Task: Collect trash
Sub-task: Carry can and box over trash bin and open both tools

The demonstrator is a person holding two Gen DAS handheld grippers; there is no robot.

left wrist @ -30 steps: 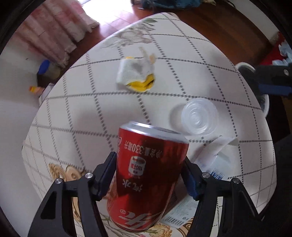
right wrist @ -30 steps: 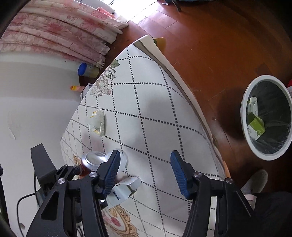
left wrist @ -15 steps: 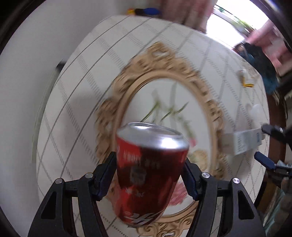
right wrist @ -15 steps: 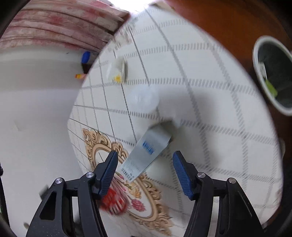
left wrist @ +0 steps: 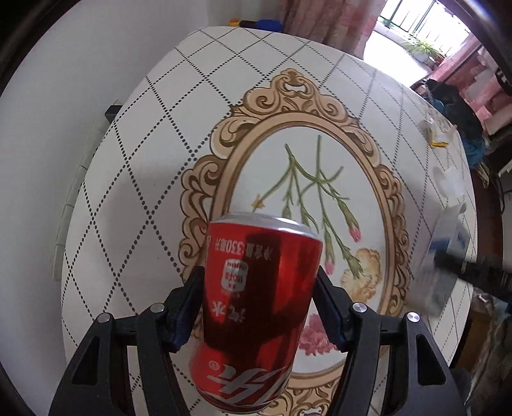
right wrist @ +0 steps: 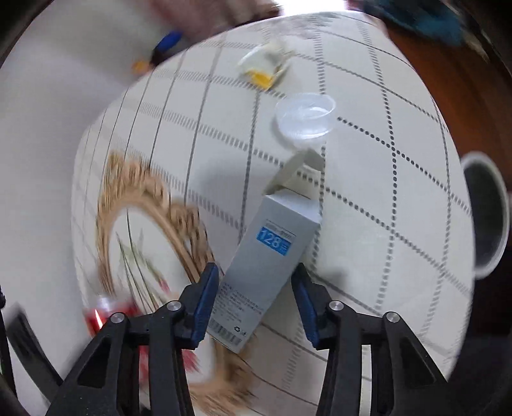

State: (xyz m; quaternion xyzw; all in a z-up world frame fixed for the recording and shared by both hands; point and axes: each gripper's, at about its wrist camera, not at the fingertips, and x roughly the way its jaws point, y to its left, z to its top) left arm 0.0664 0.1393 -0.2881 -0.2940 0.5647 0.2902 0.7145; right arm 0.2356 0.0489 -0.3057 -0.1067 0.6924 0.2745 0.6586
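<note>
My left gripper (left wrist: 259, 307) is shut on a red soda can (left wrist: 256, 313) and holds it above the table's floral medallion. The can shows blurred at the lower left of the right wrist view (right wrist: 108, 313). My right gripper (right wrist: 256, 297) is open, its jaws on either side of a grey carton (right wrist: 265, 265) with a blue "128" label lying on the table; contact is unclear. The carton also shows at the right edge of the left wrist view (left wrist: 444, 256). A clear plastic lid (right wrist: 305, 116) and a crumpled white-and-yellow wrapper (right wrist: 262, 64) lie beyond it.
The round table (left wrist: 153, 134) has a white diamond-pattern cloth and stands against a white wall. A white trash bin (right wrist: 486, 214) with a black liner stands on the wooden floor to the right. Pink curtains (left wrist: 323, 22) hang behind.
My left gripper has swung with the can from the table's trash side to over the medallion. My right gripper has come down from high above the table to straddle the carton.
</note>
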